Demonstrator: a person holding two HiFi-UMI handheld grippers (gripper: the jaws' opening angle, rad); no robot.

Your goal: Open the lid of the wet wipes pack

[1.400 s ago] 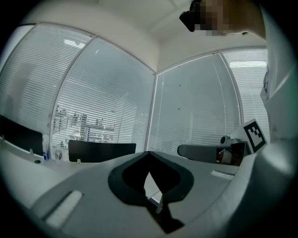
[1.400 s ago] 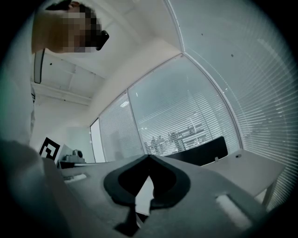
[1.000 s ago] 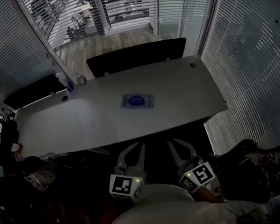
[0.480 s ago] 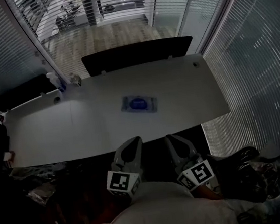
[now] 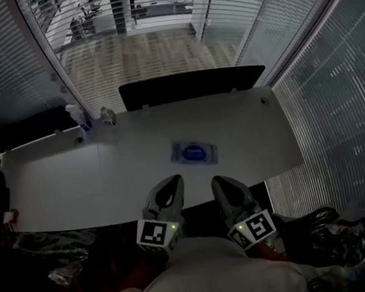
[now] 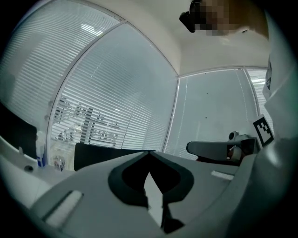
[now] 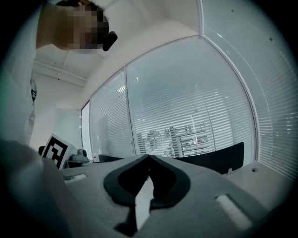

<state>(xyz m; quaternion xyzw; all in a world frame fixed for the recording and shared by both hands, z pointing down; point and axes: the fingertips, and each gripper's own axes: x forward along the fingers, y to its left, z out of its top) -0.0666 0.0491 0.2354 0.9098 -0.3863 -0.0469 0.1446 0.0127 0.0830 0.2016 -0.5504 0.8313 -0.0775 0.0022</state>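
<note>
Wipes pack [image 5: 194, 152] lies flat on the white table [image 5: 75, 182], about midway along it and nearer the near edge than the far one, its blue lid [image 5: 195, 152] facing up. I hold both grippers low at the near edge, side by side, pointing across the table. My left gripper [image 5: 170, 182] has its jaws pressed together with nothing between them; the tips meet in its own view [image 6: 149, 151]. My right gripper [image 5: 218, 181] is the same, tips closed and empty [image 7: 149, 156]. The pack sits ahead of them, between their two lines, and neither touches it. A bottle [image 5: 80, 115] stands at the far left corner.
</note>
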